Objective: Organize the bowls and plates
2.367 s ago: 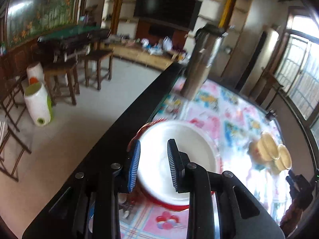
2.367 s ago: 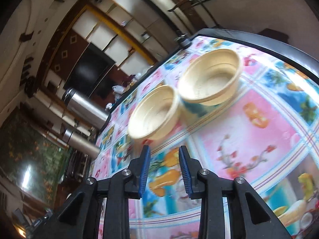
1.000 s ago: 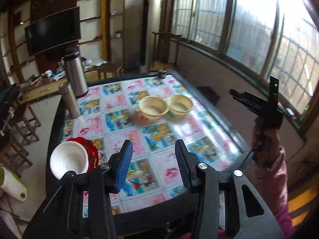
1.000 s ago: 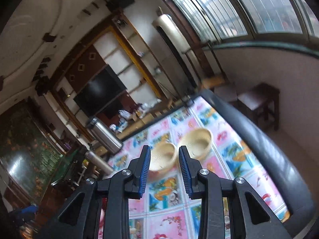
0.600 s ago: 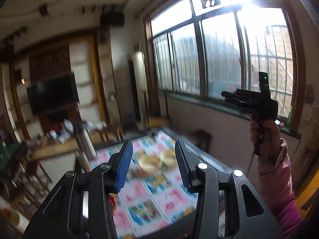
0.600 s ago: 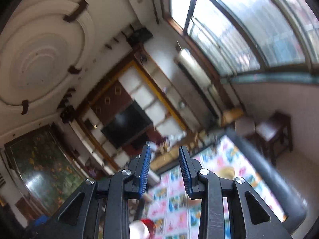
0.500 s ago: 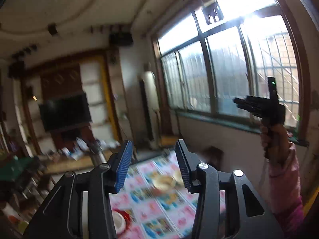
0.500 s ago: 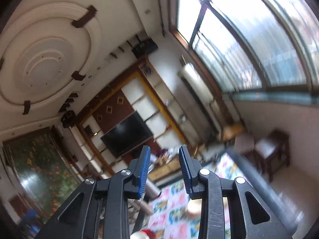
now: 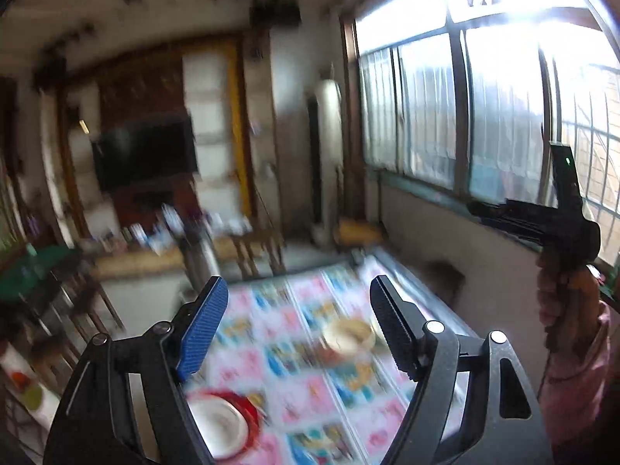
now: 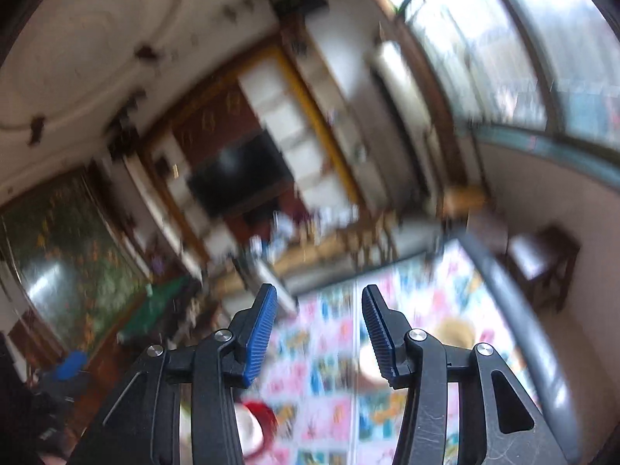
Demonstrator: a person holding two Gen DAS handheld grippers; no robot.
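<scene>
- The left tool (image 9: 296, 323) is held high above the table (image 9: 298, 352), its fingers spread wide with nothing between them.
- The right tool (image 10: 317, 327) is likewise raised clear of the table (image 10: 333, 352), its fingers parted and bare.
- In the left view the right tool (image 9: 531, 217) shows at the far right, gripped in a hand (image 9: 565, 290) with a pink sleeve (image 9: 581, 379), level with the window sill.
- Both views are blurred, so small details are hard to read.
- A white bowl (image 9: 217, 426) sits in a red plate (image 9: 252, 414) on the table, low and just right of the left tool's left finger; it lies on the near left part of the patterned cloth.
- In the right view the same white bowl (image 10: 248, 432) and red plate (image 10: 263, 410) appear below the right tool's left finger.
- A tan bowl (image 9: 348, 337) stands farther off on the table, between the left tool's fingers and close to its right finger; a second one beside it is mostly hidden by that finger.
- In the right view a tan bowl (image 10: 455, 331) shows to the right of the right finger, near the table's dark edge.
</scene>
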